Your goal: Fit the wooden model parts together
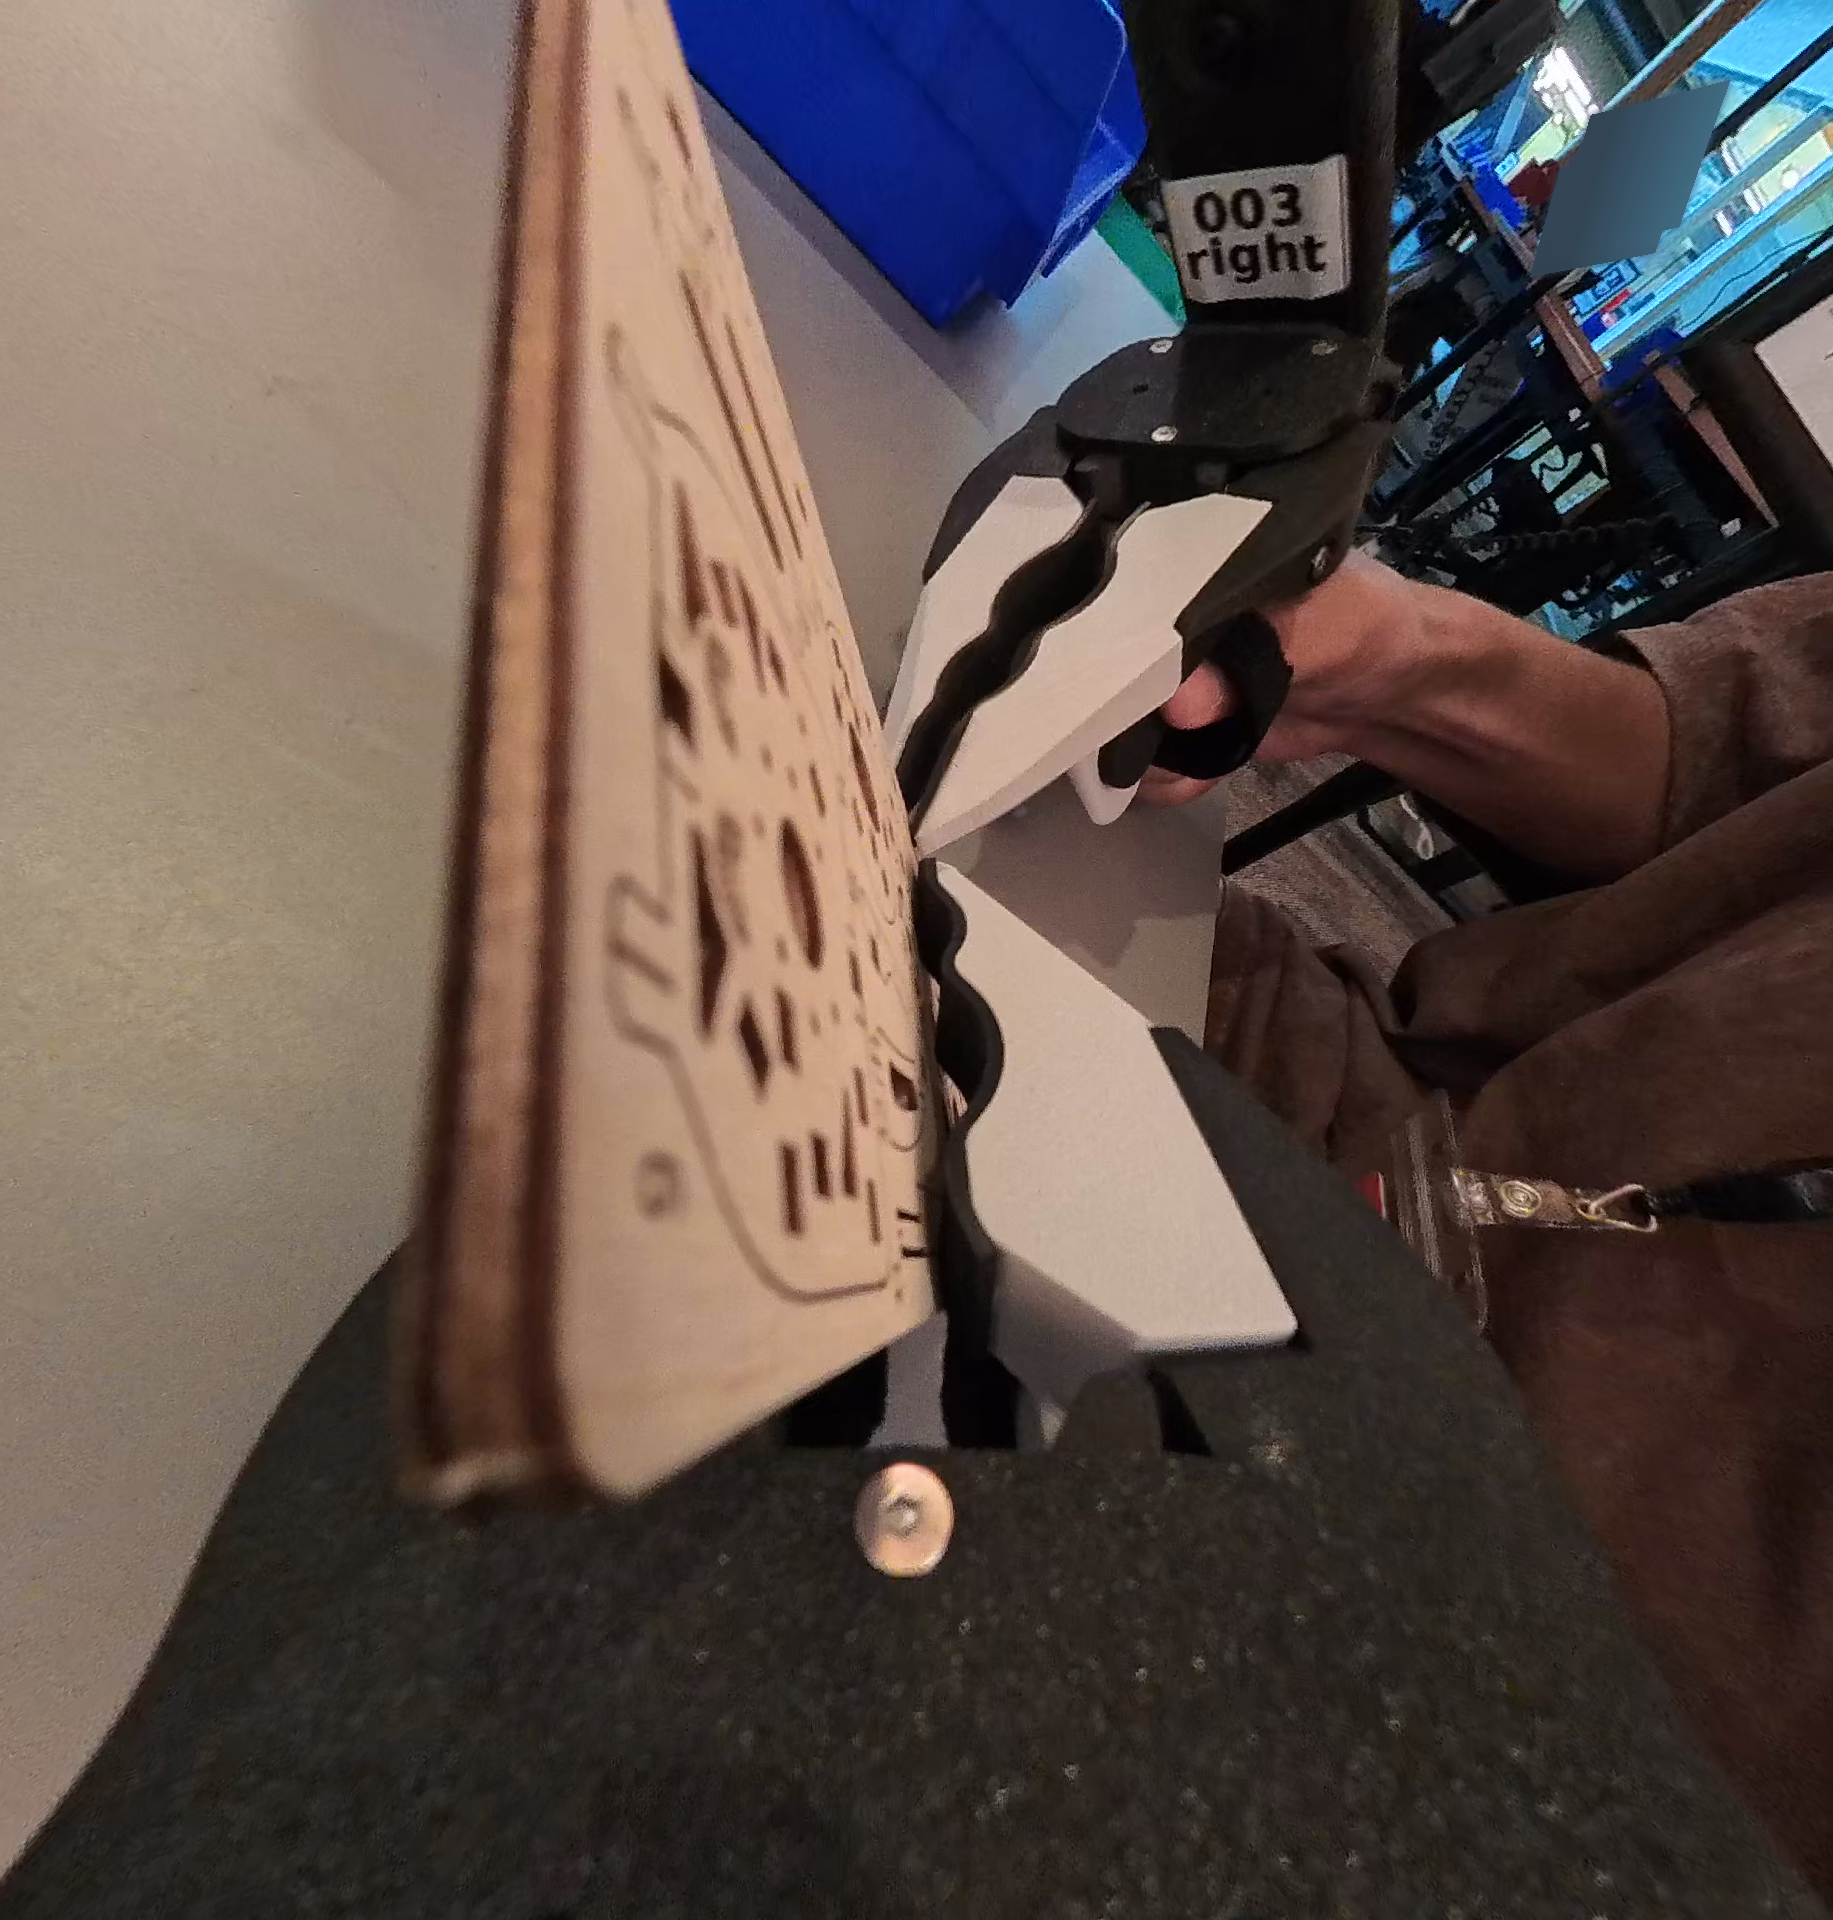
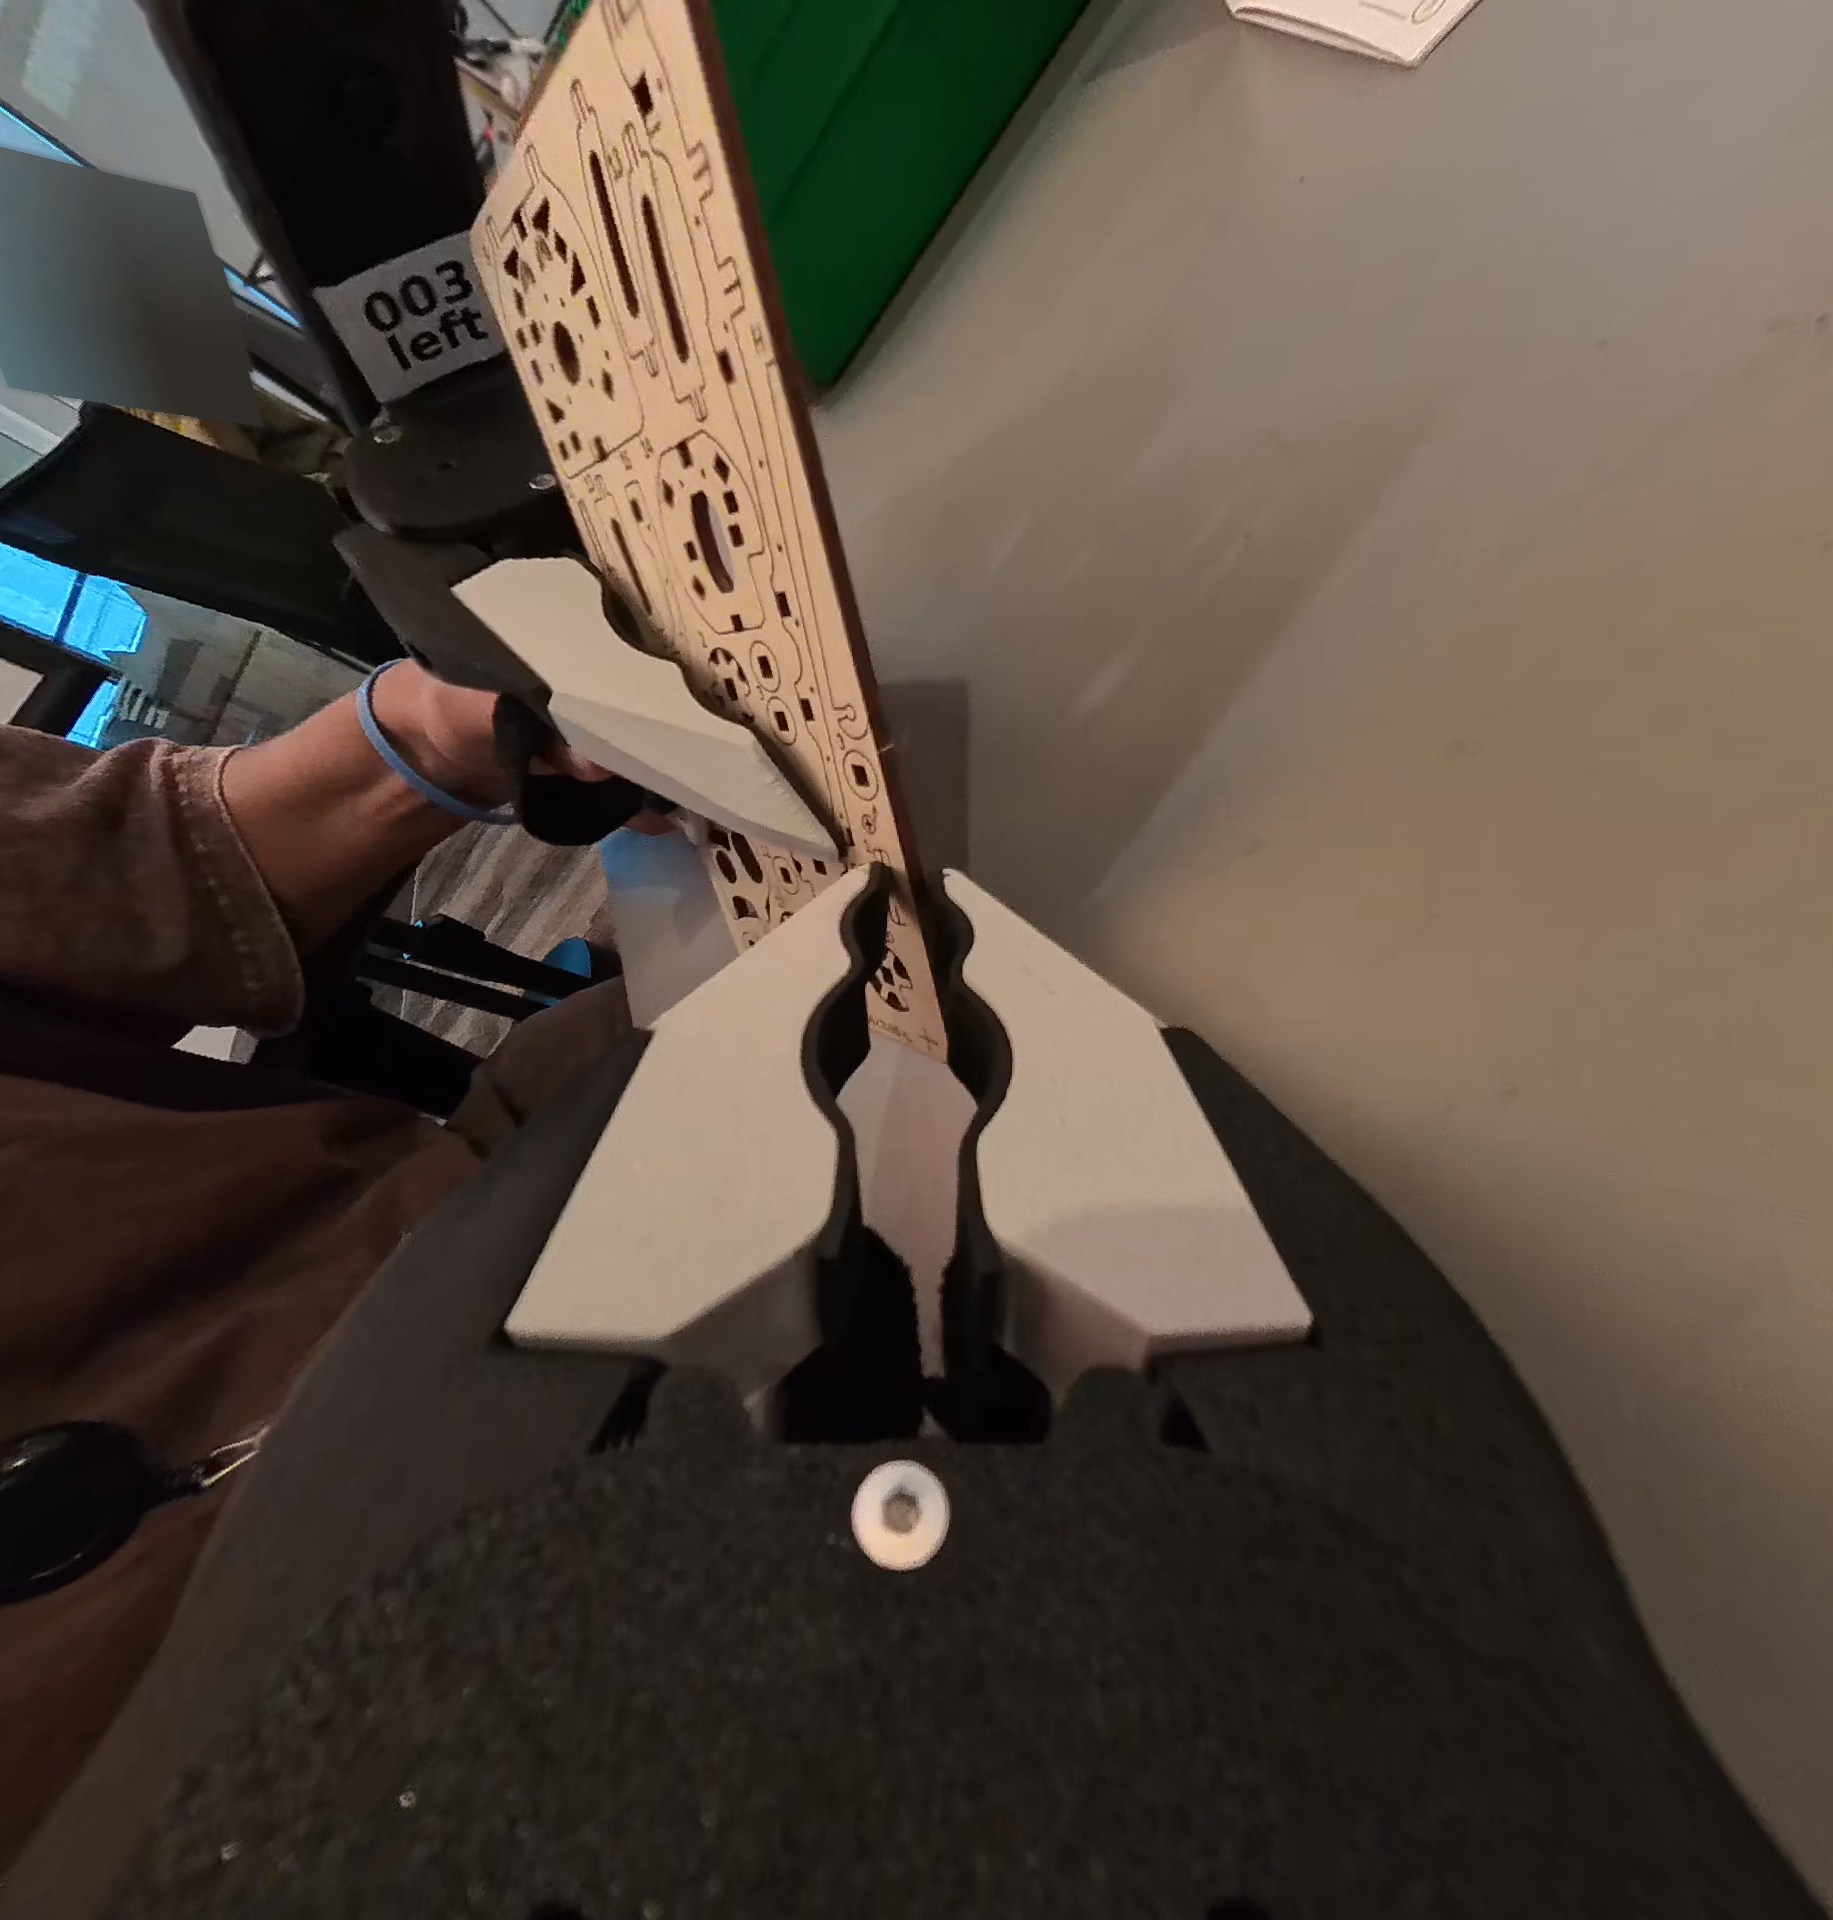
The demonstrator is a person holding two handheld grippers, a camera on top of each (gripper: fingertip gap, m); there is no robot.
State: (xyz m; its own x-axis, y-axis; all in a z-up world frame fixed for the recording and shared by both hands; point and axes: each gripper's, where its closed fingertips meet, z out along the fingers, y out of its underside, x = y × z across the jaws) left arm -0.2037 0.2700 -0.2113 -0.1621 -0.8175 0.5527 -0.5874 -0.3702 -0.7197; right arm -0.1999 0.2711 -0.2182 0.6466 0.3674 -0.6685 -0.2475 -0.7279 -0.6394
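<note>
A thin laser-cut wooden sheet (image 1: 683, 831) with many part outlines stands on edge above the grey table (image 1: 164, 623). My left gripper (image 1: 891, 894) is shut on it: one white finger (image 1: 1078, 1122) presses its face and the other is hidden behind it. In the right wrist view the sheet (image 2: 746, 540) rises between us, and the left gripper (image 2: 839, 842) clamps its lower part. My right gripper (image 2: 912, 883) pinches the sheet's near corner with its tips. It also shows in the left wrist view (image 1: 917, 800), tips on the sheet's edge.
A blue bin (image 1: 891, 135) and a green bin (image 2: 891, 156) stand at the table's back. A white paper (image 2: 1348, 21) lies far right. The person's brown sleeve (image 1: 1670, 935) and hands are close behind both grippers. Shelving fills the background. The grippers are tip to tip, or close to it.
</note>
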